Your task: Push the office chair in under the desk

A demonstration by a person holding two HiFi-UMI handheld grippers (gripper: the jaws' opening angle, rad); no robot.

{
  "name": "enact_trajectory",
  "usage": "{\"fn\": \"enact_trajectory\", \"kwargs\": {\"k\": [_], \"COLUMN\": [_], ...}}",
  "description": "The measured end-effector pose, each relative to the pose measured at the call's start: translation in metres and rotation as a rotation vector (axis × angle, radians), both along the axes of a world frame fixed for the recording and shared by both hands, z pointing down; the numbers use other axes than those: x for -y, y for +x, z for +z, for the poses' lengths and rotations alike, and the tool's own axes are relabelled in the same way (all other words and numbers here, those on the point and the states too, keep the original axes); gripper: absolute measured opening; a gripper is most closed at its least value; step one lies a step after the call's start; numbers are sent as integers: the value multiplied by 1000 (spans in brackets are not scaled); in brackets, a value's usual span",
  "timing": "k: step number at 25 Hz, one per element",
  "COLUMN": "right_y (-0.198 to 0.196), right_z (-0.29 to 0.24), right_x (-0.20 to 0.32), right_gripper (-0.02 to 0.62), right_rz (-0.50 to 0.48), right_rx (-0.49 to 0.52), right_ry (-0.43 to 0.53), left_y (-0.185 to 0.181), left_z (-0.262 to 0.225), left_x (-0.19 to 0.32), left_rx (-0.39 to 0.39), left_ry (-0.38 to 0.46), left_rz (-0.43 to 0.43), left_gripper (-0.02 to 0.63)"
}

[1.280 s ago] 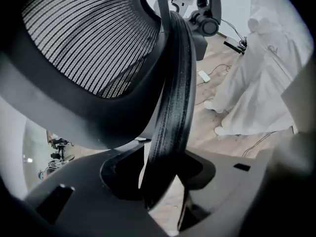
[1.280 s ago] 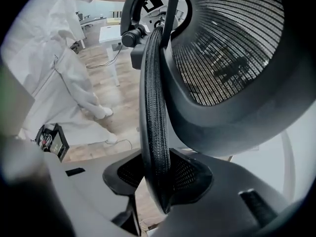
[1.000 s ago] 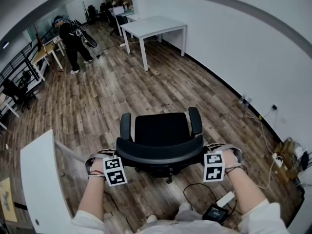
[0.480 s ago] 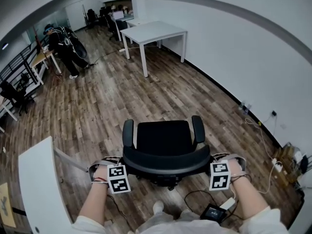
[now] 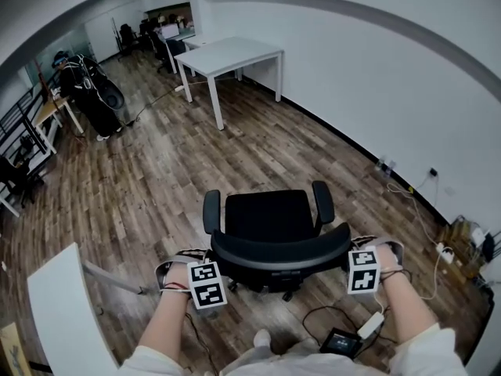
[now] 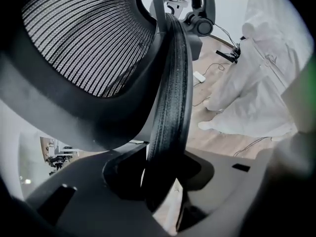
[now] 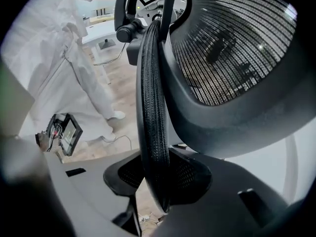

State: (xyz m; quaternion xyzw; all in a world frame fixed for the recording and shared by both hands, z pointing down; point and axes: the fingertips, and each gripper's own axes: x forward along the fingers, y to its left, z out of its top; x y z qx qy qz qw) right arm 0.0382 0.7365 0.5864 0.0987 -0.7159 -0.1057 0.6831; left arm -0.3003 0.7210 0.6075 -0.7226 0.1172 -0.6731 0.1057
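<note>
A black office chair (image 5: 270,216) stands on the wood floor with its mesh backrest (image 5: 282,251) towards me. My left gripper (image 5: 217,265) is at the backrest's left edge. In the left gripper view the padded rim (image 6: 170,83) runs between the jaws of the left gripper (image 6: 163,181), which are closing on it. My right gripper (image 5: 350,251) holds the right edge, and in the right gripper view the right gripper (image 7: 155,181) is shut on the rim (image 7: 152,93). A white desk (image 5: 231,52) stands far ahead by the wall.
Another white desk top (image 5: 63,312) lies at my near left. A person (image 5: 86,92) stands far left by more furniture. Cables and a small black device (image 5: 344,341) lie on the floor near my feet. Boxes (image 5: 463,245) and wall sockets sit along the right wall.
The chair and both grippers have rolled forward together, away from the near-left desk top. Both grippers stay on the backrest edges. The person at the back has shifted left in view.
</note>
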Motion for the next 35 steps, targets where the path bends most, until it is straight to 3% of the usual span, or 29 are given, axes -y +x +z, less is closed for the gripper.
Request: {"fn": "enact_trajectory", "kwargs": {"k": [12,24,35], "right_y": [34,81,100], "right_z": [-3,-5,-3], "right_x": [66,144,195], "right_gripper": [138,138,138], "right_rz": [33,-21,-33], "right_rx": [3,-3,-2], "right_ry": [-8,-6,1], "left_y": [36,81,100], "left_z": [-2,-1,1], "left_x": [74,134,181], "left_rx": [8,25,31], "left_ry": [-21,-39,-40], "left_rz": [38,-20,-36], "left_gripper": [139,135,135]}}
